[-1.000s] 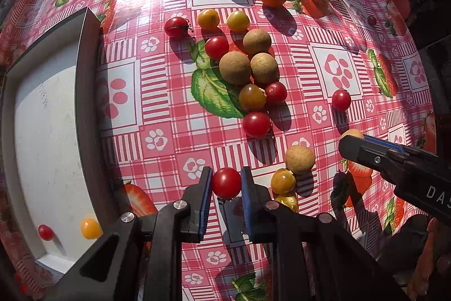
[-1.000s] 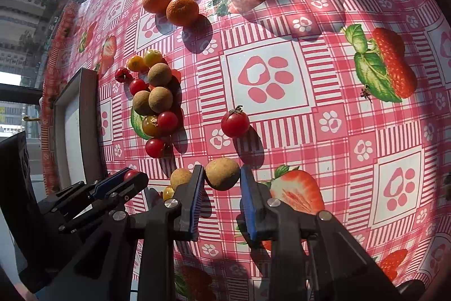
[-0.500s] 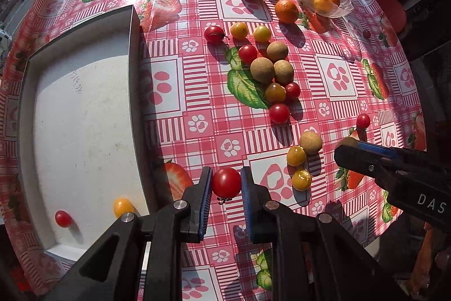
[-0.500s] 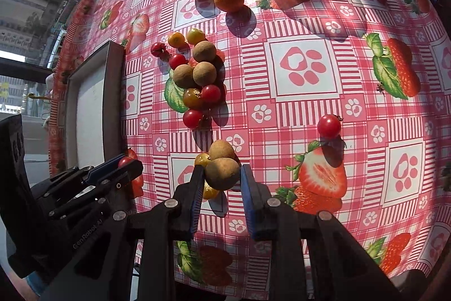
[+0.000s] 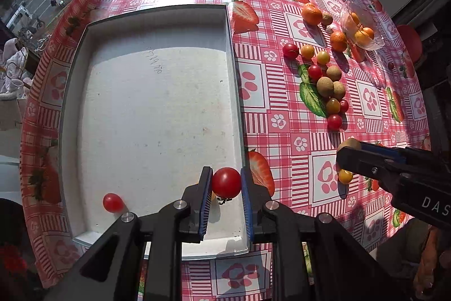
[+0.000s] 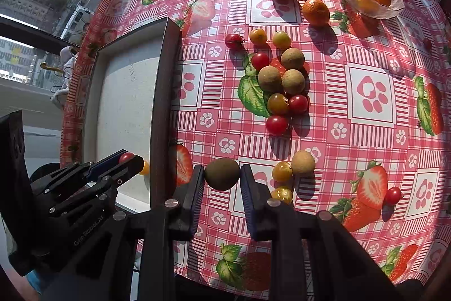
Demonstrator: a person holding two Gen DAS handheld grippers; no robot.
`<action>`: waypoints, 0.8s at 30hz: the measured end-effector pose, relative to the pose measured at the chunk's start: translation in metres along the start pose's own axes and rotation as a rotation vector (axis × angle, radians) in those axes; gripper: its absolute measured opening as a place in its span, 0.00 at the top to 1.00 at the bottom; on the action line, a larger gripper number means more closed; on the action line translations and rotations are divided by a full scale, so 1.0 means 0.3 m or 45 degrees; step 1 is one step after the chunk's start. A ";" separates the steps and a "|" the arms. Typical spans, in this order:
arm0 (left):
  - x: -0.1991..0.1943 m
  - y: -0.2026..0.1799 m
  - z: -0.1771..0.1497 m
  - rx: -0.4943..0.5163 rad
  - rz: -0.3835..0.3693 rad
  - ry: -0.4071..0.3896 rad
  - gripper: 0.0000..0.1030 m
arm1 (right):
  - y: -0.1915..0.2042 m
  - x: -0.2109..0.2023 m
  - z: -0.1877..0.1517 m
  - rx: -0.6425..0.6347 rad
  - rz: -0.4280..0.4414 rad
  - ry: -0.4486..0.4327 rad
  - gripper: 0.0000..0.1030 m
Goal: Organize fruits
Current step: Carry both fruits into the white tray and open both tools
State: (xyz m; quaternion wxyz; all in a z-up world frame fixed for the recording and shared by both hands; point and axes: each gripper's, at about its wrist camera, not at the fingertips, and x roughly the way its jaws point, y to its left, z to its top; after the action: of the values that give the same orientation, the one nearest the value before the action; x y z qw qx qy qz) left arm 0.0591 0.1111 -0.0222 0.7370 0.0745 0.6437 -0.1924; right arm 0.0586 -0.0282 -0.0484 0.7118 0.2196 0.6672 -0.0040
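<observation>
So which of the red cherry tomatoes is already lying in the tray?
The small red tomato on the tray floor near its front-left corner. The left gripper holds another above the tray; the others sit on the tablecloth.

Red-and-white checked tablecloth (image 5: 282,131) – strawberry and paw prints – under a white tray (image 5: 146,109).

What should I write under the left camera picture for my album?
Left gripper holds a red tomato over the white tray.
</observation>
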 end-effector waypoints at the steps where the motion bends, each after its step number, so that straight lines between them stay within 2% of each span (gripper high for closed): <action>1: -0.002 0.022 -0.004 -0.013 0.008 -0.002 0.79 | 0.023 0.007 0.005 -0.016 0.003 0.003 0.73; 8: 0.005 0.183 -0.032 -0.102 0.082 -0.002 0.79 | 0.194 0.071 0.031 -0.139 0.033 0.042 0.73; 14: 0.036 0.274 -0.022 -0.125 0.127 -0.007 0.79 | 0.336 0.160 0.055 -0.253 0.040 0.097 0.73; 24: 0.119 0.327 0.007 -0.099 0.159 0.044 0.79 | 0.420 0.307 0.091 -0.319 -0.016 0.181 0.73</action>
State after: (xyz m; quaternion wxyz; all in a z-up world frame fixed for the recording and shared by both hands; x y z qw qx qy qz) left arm 0.1017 0.1934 -0.0701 0.7387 0.0892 0.6573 -0.1195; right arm 0.1323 0.1034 -0.0971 0.6845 0.1244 0.7126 0.0905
